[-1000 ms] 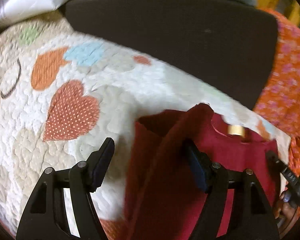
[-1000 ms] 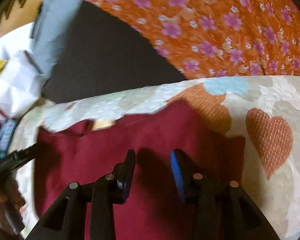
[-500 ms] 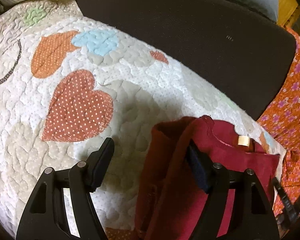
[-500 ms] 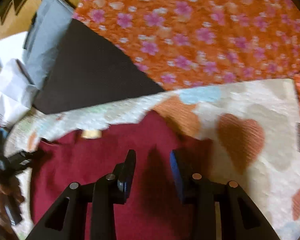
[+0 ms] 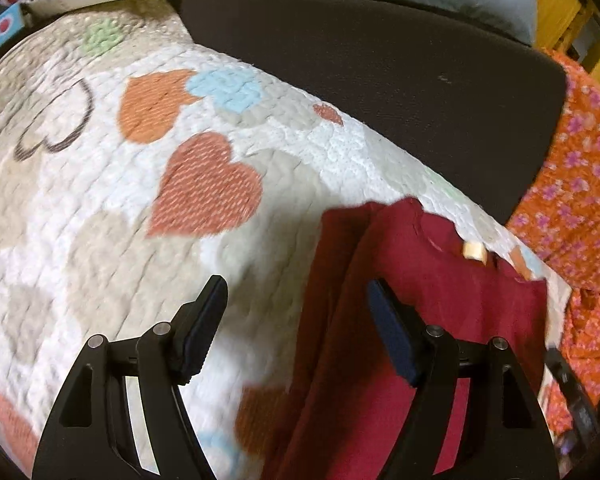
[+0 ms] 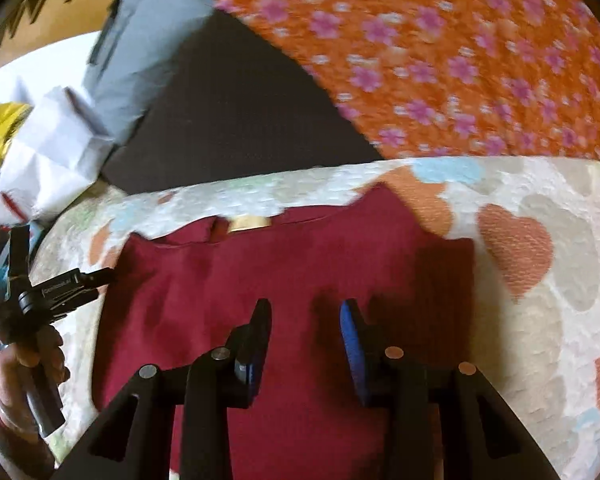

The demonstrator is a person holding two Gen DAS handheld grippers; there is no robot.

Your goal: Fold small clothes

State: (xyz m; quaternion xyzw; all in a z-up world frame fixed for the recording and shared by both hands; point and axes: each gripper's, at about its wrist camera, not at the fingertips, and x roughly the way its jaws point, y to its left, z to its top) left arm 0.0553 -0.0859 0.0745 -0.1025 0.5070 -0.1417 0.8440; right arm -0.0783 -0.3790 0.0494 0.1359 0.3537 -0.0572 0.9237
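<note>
Grippers left (image 5: 296, 322) and right (image 6: 305, 334) gape empty over red garment (image 6: 300, 264) (partly folded).

Maroon garment's (image 6: 284, 280) lower part behind the right claw (image 6: 306, 344), hem beyond frame edge.

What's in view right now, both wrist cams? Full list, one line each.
garment: 1, dark red, spread on the quilt, tan neck label at its far edge
quilt: 1, cream with orange, blue and green hearts, under the garment
mat: 1, dark brown, beyond the quilt
floral cloth: 1, orange with pink flowers, far side beside the mat
grey fabric: 1, grey, at the mat's far edge
white paper: crumpled, count unclear, far corner
left gripper: 1, black, open, at the garment's edge
right gripper: 1, black with blue pads, open, over the garment
left hand: 1, holding the left gripper's handle
</note>
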